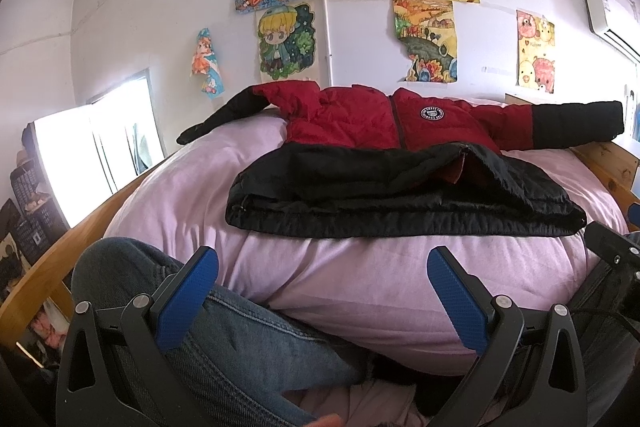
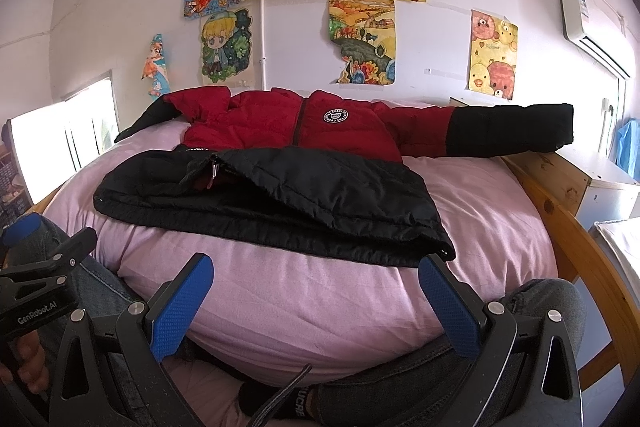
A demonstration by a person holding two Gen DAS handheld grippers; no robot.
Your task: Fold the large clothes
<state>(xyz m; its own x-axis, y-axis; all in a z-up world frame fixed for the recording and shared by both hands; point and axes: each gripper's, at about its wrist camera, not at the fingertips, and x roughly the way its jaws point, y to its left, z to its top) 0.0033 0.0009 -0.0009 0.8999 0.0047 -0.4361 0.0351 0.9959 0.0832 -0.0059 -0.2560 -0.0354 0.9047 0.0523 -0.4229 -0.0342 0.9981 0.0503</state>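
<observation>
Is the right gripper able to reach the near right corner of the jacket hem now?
Probably yes. The right gripper is open, and the black hem corner of the jacket lies just beyond its right finger on the pink bedding, with nothing between.

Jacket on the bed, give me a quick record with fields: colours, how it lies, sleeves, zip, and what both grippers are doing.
item: jacket
colours: red upper body, black lower body and black sleeve ends
lies on: pink bedding, front up, hem toward the cameras
sleeves: spread out to both sides
zip: partly open at the hem
badge: round patch on the chest
left gripper: open, short of the hem, holding nothing
right gripper: open, short of the hem, holding nothing
</observation>
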